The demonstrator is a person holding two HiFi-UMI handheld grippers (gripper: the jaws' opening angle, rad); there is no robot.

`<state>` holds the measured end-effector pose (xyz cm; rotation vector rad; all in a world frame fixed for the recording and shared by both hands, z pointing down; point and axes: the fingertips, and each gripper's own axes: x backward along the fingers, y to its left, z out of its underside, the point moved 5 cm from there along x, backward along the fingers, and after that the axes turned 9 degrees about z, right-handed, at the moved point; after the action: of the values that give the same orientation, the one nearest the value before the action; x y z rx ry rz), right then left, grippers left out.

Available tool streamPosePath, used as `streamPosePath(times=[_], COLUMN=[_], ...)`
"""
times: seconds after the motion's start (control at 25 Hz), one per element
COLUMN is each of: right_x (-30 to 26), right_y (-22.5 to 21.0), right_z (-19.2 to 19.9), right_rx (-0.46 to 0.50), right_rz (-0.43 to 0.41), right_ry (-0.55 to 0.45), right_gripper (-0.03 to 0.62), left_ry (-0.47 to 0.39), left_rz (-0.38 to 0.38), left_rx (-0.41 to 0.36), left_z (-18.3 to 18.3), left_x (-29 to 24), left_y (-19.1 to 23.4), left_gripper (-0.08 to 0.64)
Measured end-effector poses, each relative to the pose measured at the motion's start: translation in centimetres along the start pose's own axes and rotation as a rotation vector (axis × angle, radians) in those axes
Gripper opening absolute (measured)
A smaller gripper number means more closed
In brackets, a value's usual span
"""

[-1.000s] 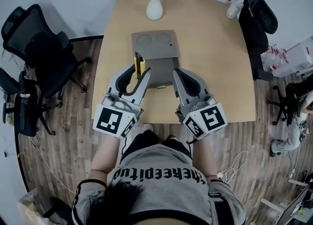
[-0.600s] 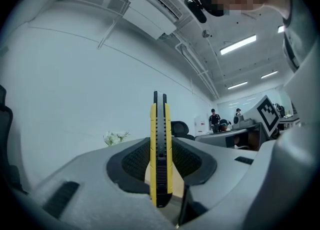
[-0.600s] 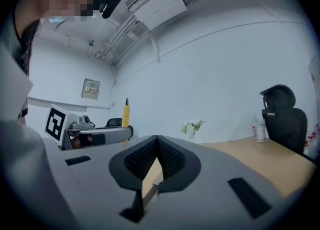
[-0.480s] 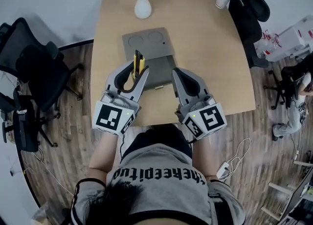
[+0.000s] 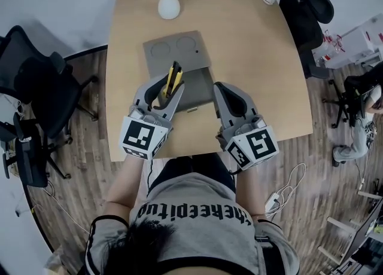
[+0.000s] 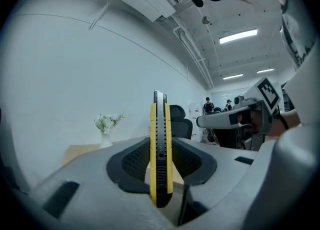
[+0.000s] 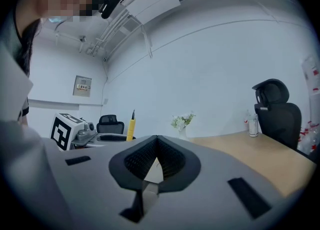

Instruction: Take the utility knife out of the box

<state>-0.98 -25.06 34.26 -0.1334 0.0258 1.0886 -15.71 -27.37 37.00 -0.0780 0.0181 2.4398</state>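
Left tool (image 5: 172,88) clamped on utility knife (image 5: 175,74), knife upright above box (image 5: 176,49). Right tool (image 5: 220,88) closed, empty. Box interior partly hidden behind tools.

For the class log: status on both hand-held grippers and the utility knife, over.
Left hand-held gripper shut on utility knife, upright. Right hand-held gripper shut, empty. Knife over open box; nothing in its way.

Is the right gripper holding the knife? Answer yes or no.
No, the right gripper has its jaws shut on nothing; the knife stands clamped in the left gripper.
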Motion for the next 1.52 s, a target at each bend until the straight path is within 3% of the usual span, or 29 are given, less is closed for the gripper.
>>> streamPosePath(times=[0.88, 1.52], right_x=[-3.2, -2.9], right_y=[-5.2, -8.2], right_z=[2.8, 3.6], right_rx=[-0.056, -0.074], right_rz=[0.009, 0.039], right_ry=[0.101, 0.127], right_gripper=[0.006, 0.006], left_ry=[0.358, 0.608], left_rz=[0.08, 0.131], left_rx=[-0.017, 0.018], left_z=[10.6, 17.7], left_x=[-7.1, -9.6], left_y=[1.6, 0.9], left_gripper=[0.14, 0.14])
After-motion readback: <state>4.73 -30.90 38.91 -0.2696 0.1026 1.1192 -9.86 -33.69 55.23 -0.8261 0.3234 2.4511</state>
